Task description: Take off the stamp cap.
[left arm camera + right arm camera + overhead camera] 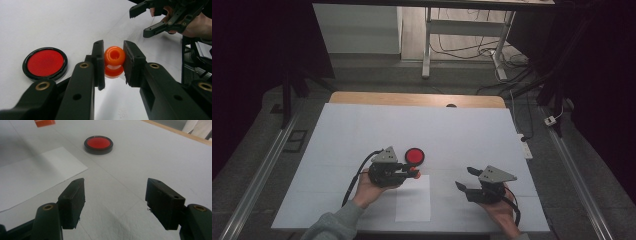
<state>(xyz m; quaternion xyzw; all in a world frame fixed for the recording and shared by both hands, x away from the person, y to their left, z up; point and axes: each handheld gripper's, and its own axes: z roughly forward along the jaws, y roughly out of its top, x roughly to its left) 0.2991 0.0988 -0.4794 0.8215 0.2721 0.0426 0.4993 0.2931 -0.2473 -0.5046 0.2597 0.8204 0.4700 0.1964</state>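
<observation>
My left gripper (408, 173) is shut on a small orange rounded piece (414, 171) with a hole in its top. In the left gripper view that orange piece (114, 56) sits pinched between the two black pads (100, 62), just above the table. A red disc with a black rim (415, 156) lies flat on the table just beyond it, apart from the gripper. The red disc (45, 62) is left of the jaws here. My right gripper (465, 178) is at the near right, open with nothing between its jaws. In its own view the right gripper (115, 200) faces the red disc (98, 143) from a distance.
A white cover (362, 130) spans the table, with a smaller white sheet (413, 200) lying near the front edge between the hands. The wooden table edge (417, 98) shows at the back. Beyond it are desk legs and cables on the floor.
</observation>
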